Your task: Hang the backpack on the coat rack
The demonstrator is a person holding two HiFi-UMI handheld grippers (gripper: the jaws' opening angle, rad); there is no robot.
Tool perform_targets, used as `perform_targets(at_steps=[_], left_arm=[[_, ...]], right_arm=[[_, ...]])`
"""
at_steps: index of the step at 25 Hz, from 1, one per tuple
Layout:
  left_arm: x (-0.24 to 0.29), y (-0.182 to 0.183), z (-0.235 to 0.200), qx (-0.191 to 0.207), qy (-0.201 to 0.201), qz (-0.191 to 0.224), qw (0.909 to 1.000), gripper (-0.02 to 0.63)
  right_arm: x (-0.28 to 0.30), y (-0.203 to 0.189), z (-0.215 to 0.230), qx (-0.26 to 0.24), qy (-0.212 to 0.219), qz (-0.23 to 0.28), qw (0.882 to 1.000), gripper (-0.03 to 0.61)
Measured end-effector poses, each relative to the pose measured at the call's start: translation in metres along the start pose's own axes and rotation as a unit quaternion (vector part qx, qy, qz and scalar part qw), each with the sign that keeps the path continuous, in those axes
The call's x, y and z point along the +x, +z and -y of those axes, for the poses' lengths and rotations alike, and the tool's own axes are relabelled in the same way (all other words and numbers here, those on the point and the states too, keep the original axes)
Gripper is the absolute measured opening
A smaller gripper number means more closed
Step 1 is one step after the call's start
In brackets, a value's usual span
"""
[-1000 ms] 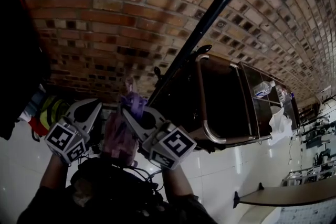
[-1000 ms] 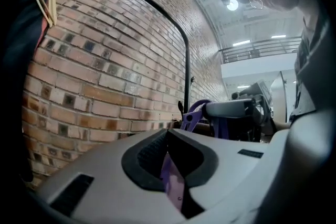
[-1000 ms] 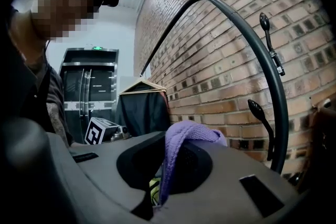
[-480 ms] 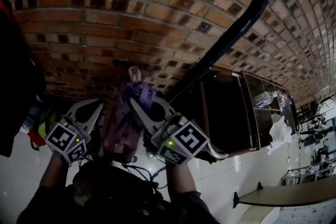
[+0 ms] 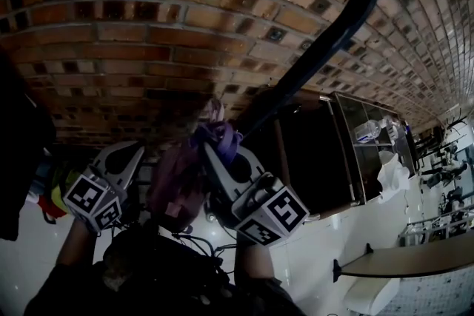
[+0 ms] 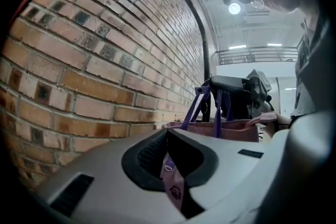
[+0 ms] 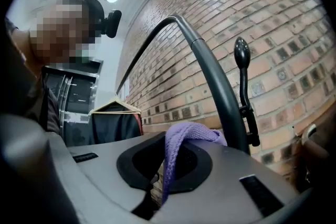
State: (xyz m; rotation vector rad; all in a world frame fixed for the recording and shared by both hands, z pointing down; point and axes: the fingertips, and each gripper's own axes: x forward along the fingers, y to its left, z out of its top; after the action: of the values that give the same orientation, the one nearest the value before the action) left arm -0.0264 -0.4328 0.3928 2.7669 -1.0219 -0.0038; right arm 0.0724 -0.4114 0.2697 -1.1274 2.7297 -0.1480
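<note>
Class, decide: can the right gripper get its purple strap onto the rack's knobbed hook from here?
Probably yes: the right gripper, shut on the purple strap, sits just below the knobbed hook, with open air between.

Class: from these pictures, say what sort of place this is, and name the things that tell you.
Probably a large indoor hall or showroom, not a home: a brick wall, white floor, and an upper balcony railing under ceiling lights. A coat rack stands by the wall.
</note>
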Motion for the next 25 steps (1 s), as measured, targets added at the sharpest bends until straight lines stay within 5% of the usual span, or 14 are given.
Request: perform_targets(at_steps=[13, 25], left_arm=[[-0.001, -0.015, 0.013, -0.005, -0.012, -0.019, 0.9997, 0.014], [-0.006, -0.028, 0.032, -0.01, -0.015, -0.023, 0.9996, 0.014]], right_arm=[[-0.032, -0.054, 0.016, 0.05, -0.062, -0.021, 0.997, 0.028], [-0.051, -0.088, 0.02, 0.049, -0.062, -0.038, 0.996, 0.028]])
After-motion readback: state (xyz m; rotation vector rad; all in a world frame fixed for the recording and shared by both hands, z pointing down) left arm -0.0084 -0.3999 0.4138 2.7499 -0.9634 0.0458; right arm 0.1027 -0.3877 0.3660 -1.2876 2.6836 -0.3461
